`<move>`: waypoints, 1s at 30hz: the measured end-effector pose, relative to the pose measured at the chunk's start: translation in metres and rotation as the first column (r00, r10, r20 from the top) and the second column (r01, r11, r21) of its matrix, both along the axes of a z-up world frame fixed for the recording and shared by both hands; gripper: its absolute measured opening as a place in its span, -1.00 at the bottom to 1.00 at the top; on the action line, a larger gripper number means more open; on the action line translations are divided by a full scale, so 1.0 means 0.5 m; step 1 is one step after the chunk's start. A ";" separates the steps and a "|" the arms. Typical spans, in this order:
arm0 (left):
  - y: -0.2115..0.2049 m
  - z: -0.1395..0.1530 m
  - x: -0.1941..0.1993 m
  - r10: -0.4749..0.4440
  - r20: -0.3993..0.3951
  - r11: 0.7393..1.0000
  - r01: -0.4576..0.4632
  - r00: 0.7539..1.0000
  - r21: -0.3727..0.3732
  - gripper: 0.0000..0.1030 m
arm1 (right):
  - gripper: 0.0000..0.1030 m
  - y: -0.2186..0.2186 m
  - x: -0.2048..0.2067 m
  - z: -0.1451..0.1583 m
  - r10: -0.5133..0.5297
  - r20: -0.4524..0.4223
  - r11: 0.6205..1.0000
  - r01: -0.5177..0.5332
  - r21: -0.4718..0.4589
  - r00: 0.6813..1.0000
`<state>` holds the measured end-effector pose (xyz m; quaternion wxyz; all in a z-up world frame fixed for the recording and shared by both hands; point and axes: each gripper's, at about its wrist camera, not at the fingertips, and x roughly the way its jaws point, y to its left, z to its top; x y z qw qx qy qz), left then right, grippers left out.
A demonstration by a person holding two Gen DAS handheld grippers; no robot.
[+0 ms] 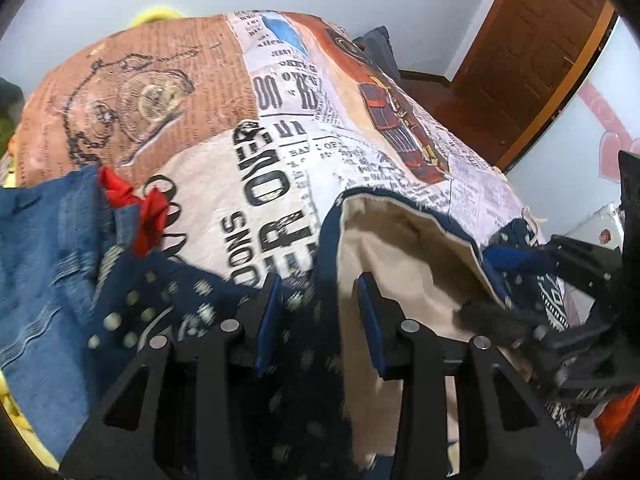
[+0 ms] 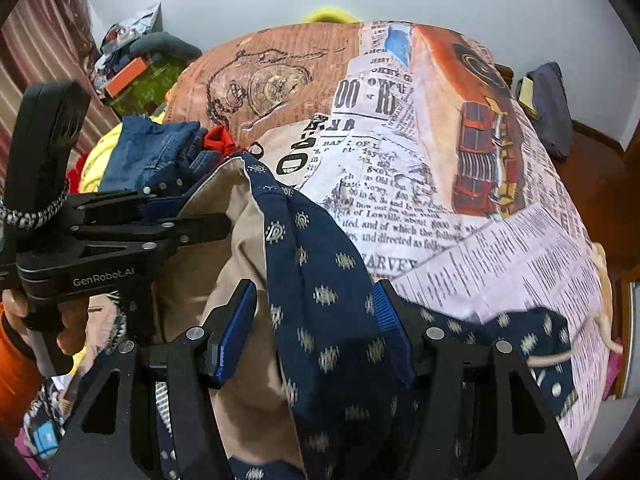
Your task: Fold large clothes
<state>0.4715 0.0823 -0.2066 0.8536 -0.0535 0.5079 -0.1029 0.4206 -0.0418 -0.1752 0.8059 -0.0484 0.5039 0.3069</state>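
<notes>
Claw (image 2: 314, 334) over navy, cream-lined garment (image 2: 320, 280)

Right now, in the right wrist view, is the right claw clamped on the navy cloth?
No: the right claw stands open, and the navy cloth lies loose between its blue pads.

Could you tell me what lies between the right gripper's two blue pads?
A fold of the navy dotted garment lies between the right gripper pads, seen in the right wrist view.
</notes>
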 end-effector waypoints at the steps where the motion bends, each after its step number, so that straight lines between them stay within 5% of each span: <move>1: -0.004 -0.004 0.007 -0.001 -0.003 1.000 0.001 1.000 -0.002 -0.26 | 0.10 0.004 0.001 -0.003 0.002 0.012 1.000 -0.002 -0.010 1.000; 5: -0.015 -0.009 0.019 -0.010 -0.003 1.000 0.010 1.000 -0.018 -0.40 | -0.05 0.004 0.005 -0.009 0.002 0.043 1.000 -0.001 -0.026 0.999; 7: -0.018 -0.004 0.017 -0.020 0.004 1.000 0.020 1.000 -0.021 -0.67 | -0.48 0.003 0.009 -0.008 0.004 0.048 1.000 -0.003 -0.028 0.999; 10: -0.020 0.016 0.006 -0.031 0.027 0.999 0.032 0.999 -0.036 -0.87 | -0.82 -0.004 0.010 -0.004 -0.006 0.055 1.000 0.007 -0.024 0.998; 18: -0.012 0.116 -0.074 -0.083 0.121 0.982 0.102 0.989 -0.159 -0.89 | -0.88 -0.040 -0.040 0.076 0.007 0.089 0.997 -0.014 0.075 0.996; 30: -0.057 0.183 -0.256 -0.221 0.182 0.969 0.237 0.958 -0.068 -0.89 | -0.88 -0.067 -0.207 0.148 0.128 0.105 0.988 -0.136 0.072 0.986</move>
